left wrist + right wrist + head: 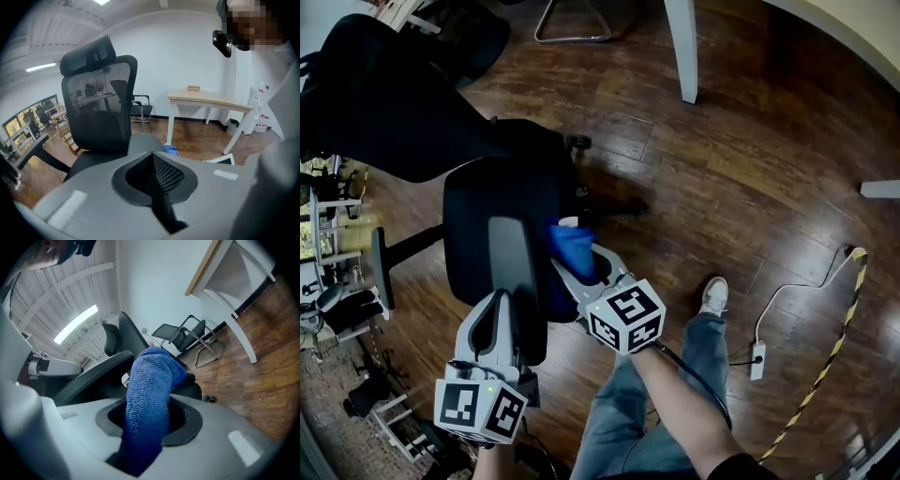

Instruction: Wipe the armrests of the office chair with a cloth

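The black office chair point(492, 202) stands below me, its mesh backrest point(98, 103) to the upper left. Its near armrest point(516, 281) is a long dark grey pad, also seen as armrest point(140, 143) just beyond the left jaws. My left gripper point(499, 302) is shut and empty, close against the armrest's left side. My right gripper point(570, 272) is shut on a blue cloth point(574, 246), held at the armrest's right side over the seat edge. The cloth point(150, 380) sticks up from between the right jaws, and a corner of the cloth point(171, 150) shows past the armrest.
A white desk leg point(682, 47) stands on the wooden floor beyond the chair, and the desk point(206, 99) shows behind. A power strip point(757, 361) and striped tape point(834, 347) lie at right. My leg and shoe point(712, 295) are near the chair. A folding chair point(187, 333) stands farther off.
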A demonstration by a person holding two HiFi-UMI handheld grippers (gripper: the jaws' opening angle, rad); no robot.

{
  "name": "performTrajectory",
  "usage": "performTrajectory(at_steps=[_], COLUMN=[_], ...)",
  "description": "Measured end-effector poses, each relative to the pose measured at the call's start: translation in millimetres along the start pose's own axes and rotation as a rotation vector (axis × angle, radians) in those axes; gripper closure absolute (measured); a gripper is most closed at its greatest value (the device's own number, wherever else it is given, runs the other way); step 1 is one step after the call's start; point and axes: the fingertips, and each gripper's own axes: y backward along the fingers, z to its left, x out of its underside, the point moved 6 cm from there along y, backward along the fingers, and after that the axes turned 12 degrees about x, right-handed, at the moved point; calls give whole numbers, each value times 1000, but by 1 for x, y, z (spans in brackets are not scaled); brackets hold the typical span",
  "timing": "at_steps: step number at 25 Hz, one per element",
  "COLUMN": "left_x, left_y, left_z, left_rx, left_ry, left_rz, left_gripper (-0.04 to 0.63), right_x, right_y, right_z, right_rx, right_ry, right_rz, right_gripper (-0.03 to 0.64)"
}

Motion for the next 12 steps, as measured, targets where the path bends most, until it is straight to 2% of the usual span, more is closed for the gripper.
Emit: performTrajectory(at_steps=[9,12], left_x=[2,3], left_y=[-6,-5], left_z=[-2,-1], left_rx=[-10,-10], left_ry=[-42,-32], left_rz=[6,-1], left_gripper=[591,591], right_x=[6,6], right_y=[-6,-4], right_z=[-22,-28], right_rx=[-75,-61], right_ry=[-15,-12], right_rz=[-15,-21], right_gripper=[471,472])
